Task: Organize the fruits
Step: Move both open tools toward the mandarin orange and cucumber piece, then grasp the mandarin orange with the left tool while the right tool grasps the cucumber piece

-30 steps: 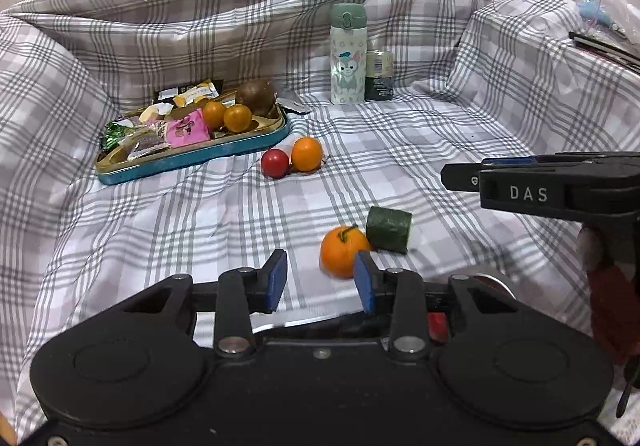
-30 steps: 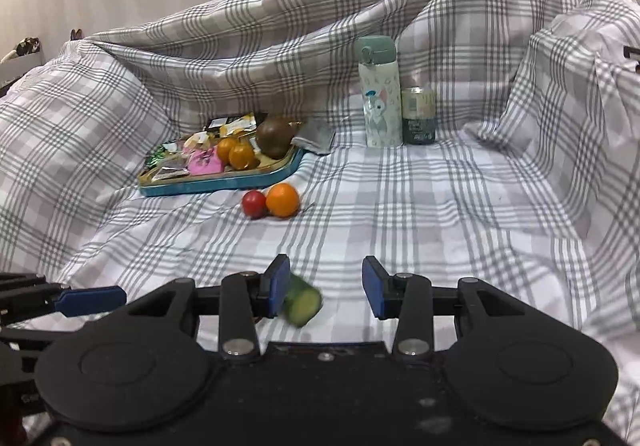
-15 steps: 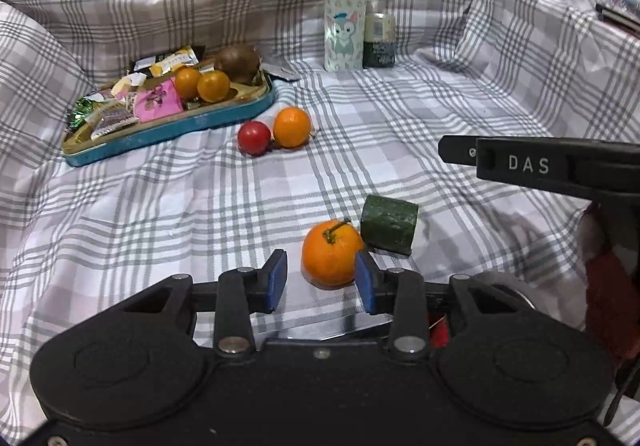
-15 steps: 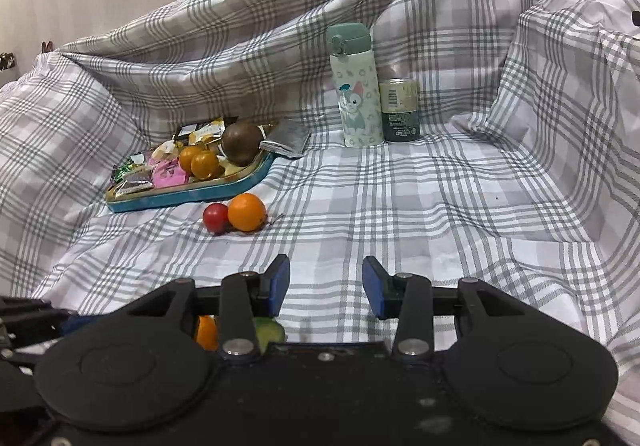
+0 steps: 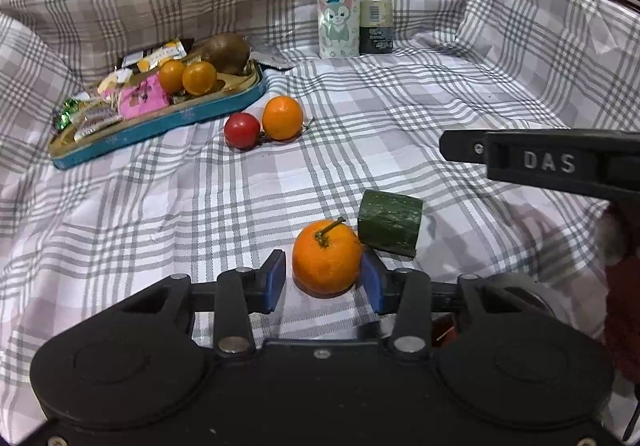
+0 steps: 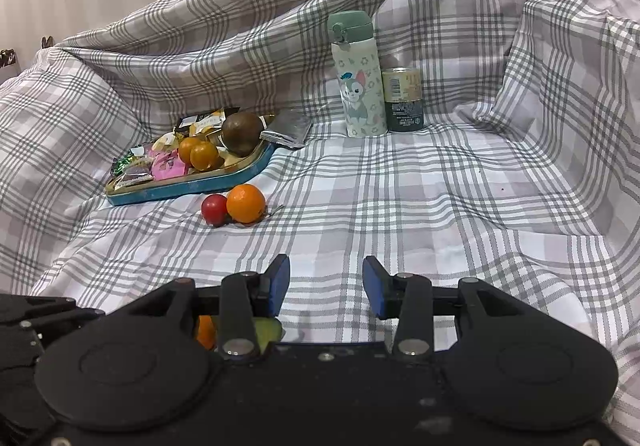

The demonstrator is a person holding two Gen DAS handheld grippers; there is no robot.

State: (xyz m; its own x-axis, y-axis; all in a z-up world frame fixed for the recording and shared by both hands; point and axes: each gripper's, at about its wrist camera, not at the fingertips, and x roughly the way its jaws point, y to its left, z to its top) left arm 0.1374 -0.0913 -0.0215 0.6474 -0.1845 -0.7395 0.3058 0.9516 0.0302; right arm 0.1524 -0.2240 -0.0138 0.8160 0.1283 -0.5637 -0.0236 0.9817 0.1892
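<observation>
Over the last second I have brought my left claw [image 5: 323, 280] forward and down, so the stemmed orange mandarin [image 5: 326, 256] that lay ahead of my blue pads now sits between them, while my right claw [image 6: 325, 288] has lifted away until the green cucumber chunk [image 5: 390, 223] slips under its body.

My left claw is wide open around the mandarin: the right pad looks to be at or just off the peel, the left pad stands a little apart, and nothing is gripped yet. The mandarin rests on the grey plaid cloth [image 5: 400, 118], with the cucumber chunk just beside it on the right, about touching. My right claw is also open and empty, hovering above the cloth.

The blue-rimmed metal tray [image 5: 168, 122] is my landmark: it lies well beyond the mandarin to the left, already holding two small oranges [image 5: 188, 76], a brown kiwi-like fruit [image 5: 226, 52] and wrapped sweets [image 5: 140, 98]. A red tomato [image 5: 241, 129] and a second mandarin [image 5: 282, 117] wait just outside its near edge.

I judge this the grasp step for the nearest fruit. Next I should close gently, centred on the mandarin so it does not roll or nudge the cucumber, then lift and carry it toward the tray.
</observation>
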